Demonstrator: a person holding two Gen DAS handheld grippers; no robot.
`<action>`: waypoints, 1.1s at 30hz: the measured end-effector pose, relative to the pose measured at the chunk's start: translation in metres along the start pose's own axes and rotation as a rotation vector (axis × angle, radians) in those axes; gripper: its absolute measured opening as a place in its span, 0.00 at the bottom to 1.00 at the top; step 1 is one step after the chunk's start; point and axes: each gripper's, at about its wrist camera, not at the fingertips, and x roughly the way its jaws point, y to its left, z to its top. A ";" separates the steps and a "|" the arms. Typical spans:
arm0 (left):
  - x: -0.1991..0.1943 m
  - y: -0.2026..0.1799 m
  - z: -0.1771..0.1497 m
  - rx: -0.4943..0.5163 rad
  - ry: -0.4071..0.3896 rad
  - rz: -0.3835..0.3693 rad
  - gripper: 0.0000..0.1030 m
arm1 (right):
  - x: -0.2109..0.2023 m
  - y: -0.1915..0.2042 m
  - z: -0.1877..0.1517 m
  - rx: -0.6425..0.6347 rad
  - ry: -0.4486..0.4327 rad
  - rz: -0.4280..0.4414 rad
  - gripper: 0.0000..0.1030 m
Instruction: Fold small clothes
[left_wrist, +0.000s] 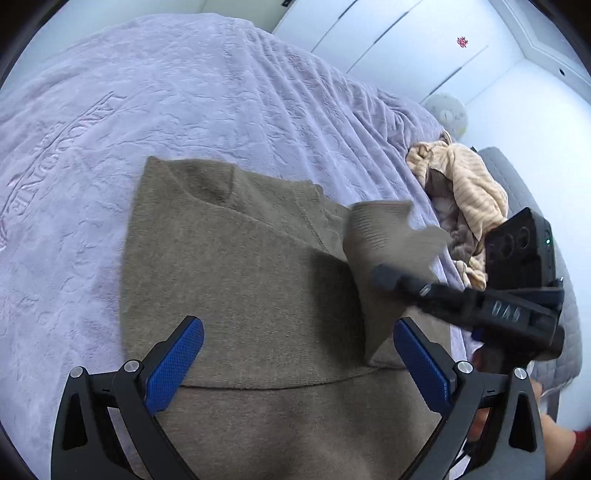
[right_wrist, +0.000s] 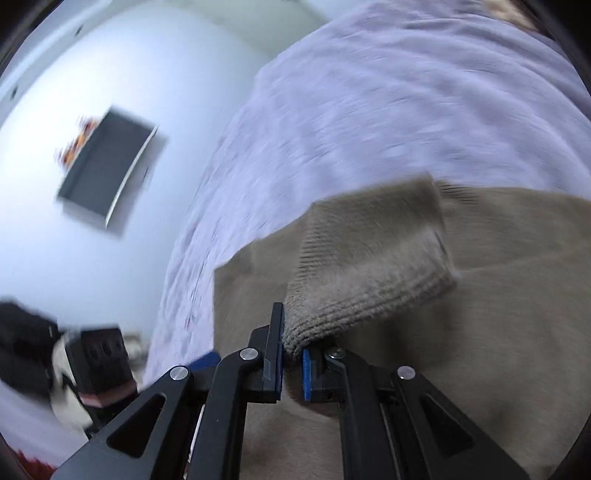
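A brown knit sweater lies spread on the lilac bedspread. My left gripper is open and empty, hovering just above the sweater's lower part. My right gripper is shut on the sweater's ribbed sleeve cuff and holds it lifted above the sweater body. In the left wrist view the right gripper comes in from the right with the cuff raised and blurred.
A crumpled beige striped garment lies on the bed's right side. White cupboard doors stand behind the bed. A dark framed panel hangs on the white wall. The bedspread stretches beyond the sweater.
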 end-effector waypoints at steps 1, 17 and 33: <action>0.000 0.004 0.001 -0.007 0.003 0.000 1.00 | 0.017 0.014 -0.003 -0.044 0.051 0.011 0.12; 0.040 0.030 0.013 -0.158 0.052 -0.019 0.99 | -0.031 -0.051 -0.065 0.249 0.083 -0.054 0.53; 0.037 0.006 0.017 -0.076 0.007 0.080 0.13 | -0.107 -0.160 -0.101 0.721 -0.189 0.077 0.06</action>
